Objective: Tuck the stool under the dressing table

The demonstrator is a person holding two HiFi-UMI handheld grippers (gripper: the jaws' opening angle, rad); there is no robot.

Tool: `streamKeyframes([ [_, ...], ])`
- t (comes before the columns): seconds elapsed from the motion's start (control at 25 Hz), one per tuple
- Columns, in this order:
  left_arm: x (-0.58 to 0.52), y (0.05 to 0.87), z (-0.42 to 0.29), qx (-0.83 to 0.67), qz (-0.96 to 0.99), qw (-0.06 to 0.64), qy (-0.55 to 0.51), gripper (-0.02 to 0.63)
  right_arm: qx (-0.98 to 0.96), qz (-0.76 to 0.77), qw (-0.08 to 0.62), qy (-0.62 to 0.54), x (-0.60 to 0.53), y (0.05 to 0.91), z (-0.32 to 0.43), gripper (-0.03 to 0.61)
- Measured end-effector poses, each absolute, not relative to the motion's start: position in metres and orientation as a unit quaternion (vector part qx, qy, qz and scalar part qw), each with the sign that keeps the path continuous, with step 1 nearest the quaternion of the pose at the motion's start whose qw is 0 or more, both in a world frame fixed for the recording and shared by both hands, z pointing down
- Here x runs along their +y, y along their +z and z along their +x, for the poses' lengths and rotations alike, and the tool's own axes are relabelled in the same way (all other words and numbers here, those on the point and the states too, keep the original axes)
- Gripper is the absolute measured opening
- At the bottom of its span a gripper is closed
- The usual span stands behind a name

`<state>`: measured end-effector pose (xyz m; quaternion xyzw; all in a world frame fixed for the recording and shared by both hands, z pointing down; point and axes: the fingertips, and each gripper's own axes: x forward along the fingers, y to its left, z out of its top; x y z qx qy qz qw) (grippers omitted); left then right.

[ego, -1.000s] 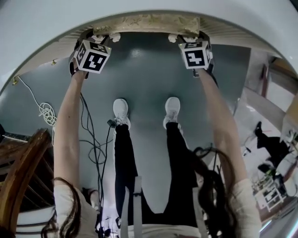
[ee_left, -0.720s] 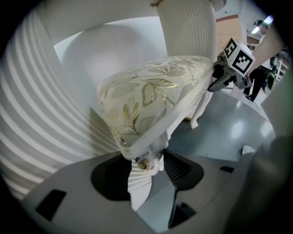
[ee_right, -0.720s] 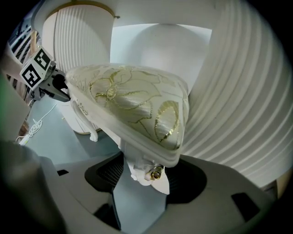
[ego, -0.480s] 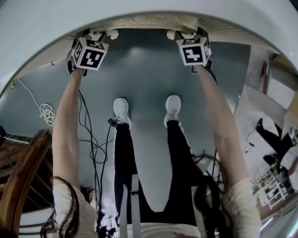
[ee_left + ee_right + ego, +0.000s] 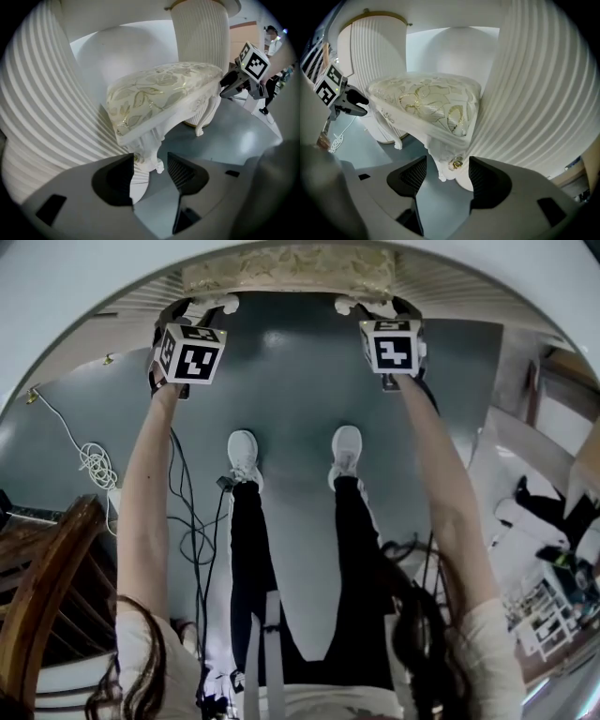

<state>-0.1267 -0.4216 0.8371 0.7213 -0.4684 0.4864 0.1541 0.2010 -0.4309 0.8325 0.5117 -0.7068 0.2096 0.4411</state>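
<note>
The white stool (image 5: 286, 273) with a gold floral cushion stands at the top of the head view, between the dressing table's fluted pedestals (image 5: 42, 117) (image 5: 534, 93). My left gripper (image 5: 202, 310) is at its front left leg and my right gripper (image 5: 380, 307) at its front right leg. In the left gripper view the carved leg (image 5: 149, 157) sits between the pads of my left gripper (image 5: 150, 171), which close on it. In the right gripper view a leg with a gold knob (image 5: 447, 159) is held the same way by my right gripper (image 5: 446, 173).
The person's white shoes (image 5: 244, 456) stand on the grey floor just behind the stool. Cables (image 5: 94, 465) trail over the floor at the left, beside a wooden chair back (image 5: 47, 577). Clutter (image 5: 553, 521) lies at the right. The second pedestal (image 5: 199, 33) rises behind the stool.
Both grippers keep their hold on the stool's front legs and have each rolled slightly. The stool and hands sit a little lower in the head view than half a second ago.
</note>
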Motion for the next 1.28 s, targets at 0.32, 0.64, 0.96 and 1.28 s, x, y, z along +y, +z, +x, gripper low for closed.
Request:
streamKeyframes([
  [0.32, -0.394, 0.784, -0.122, -0.482, 0.731, 0.166, 0.454, 0.206, -0.706, 0.514, 0.438, 0.213, -0.39, 0.781, 0.209, 0.279],
  [0.64, -0.369, 0.637, -0.068, -0.525, 0.772, 0.163, 0.319, 0.064, -0.73, 0.527, 0.391, 0.188, -0.359, 0.654, 0.198, 0.279],
  [0.96, -0.312, 0.407, -0.015, -0.53, 0.813, 0.135, 0.2, 0.041, -0.772, 0.554, 0.241, 0.198, -0.296, 0.417, 0.197, 0.278],
  [1.28, -0.233, 0.235, 0.013, -0.532, 0.836, 0.106, 0.079, 0.029, -0.782, 0.597, 0.165, 0.07, -0.24, 0.244, 0.213, 0.062],
])
